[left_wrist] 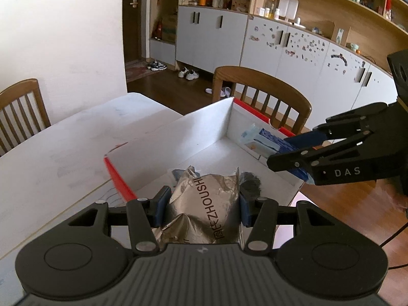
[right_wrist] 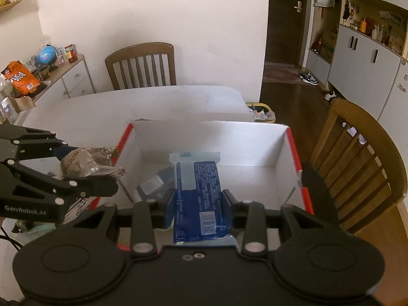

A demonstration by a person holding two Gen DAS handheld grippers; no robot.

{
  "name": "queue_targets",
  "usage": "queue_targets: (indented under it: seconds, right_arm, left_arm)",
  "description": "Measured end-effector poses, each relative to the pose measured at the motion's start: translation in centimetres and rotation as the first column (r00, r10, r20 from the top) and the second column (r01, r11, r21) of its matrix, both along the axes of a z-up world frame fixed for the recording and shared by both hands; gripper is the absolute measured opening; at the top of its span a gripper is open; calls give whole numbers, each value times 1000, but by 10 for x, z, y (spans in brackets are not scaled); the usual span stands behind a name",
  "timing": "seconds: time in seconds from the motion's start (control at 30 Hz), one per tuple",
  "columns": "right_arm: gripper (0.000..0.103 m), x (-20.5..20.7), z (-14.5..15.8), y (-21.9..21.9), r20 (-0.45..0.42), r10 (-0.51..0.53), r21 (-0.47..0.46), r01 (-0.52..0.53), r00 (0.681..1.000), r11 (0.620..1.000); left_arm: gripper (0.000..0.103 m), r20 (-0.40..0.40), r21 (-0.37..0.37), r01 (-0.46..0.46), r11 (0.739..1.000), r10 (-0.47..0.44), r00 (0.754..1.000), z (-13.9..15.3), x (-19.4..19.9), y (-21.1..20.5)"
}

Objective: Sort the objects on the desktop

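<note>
**Desk:** Nearest the lens, what's in the left gripper (left_wrist: 202, 204)?

**Photographer:** A crumpled silver foil packet (left_wrist: 204, 204), clamped between the blue pads at its sides. It hangs over the near end of the white cardboard box (left_wrist: 178, 137), the one with red-edged flaps, which sits on the pale table (left_wrist: 63, 148).

**Desk:** And the other hand?

**Photographer:** The right gripper (right_wrist: 199, 201) is clenched on a blue snack wrapper (right_wrist: 201, 191), pinched at its long edges and pointing lengthwise into the same box from the side nearer the wooden chair (right_wrist: 362, 158).

**Desk:** Why carried that way?

**Photographer:** My reading: both tools tilt downward so each item can fall straight into the box once the jaws part. Edge grips keep the soft packaging from slipping. The box looks to be the collecting point for the sort.

**Desk:** Counts?

**Photographer:** Two grippers, one item each. One box. Inside it, a dark packet (right_wrist: 155, 183) lies on the floor; whether it is one piece or more I cannot tell. Two chairs appear in each view. Something pale green lies on the table beneath the left gripper, too hidden to name.
</note>
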State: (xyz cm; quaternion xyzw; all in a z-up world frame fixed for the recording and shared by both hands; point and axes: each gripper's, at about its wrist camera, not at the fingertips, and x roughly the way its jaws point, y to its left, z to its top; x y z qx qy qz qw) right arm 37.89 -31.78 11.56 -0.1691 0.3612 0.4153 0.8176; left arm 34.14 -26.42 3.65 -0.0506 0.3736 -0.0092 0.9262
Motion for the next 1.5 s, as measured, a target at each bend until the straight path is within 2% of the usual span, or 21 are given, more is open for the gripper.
queue_targets:
  seconds: [0.37, 0.77, 1.17, 1.5]
  right_arm:
    - [37, 34, -14, -12, -16, -13, -29, 13, 1000, 1000]
    - [37, 66, -39, 0, -40, -14, -77, 11, 999, 997]
    - [37, 99, -63, 19, -67, -29, -131, 20, 997, 991]
    - [37, 103, -79, 38, -79, 15, -172, -28, 997, 985]
  left_arm:
    - [52, -44, 29, 33, 999, -32, 999, -16, 40, -21]
    - [52, -100, 52, 63, 997, -58, 993, -37, 80, -32]
    - [52, -201, 67, 104, 992, -88, 975, -58, 111, -38]
    - [52, -253, 99, 133, 986, -104, 962, -70, 123, -42]
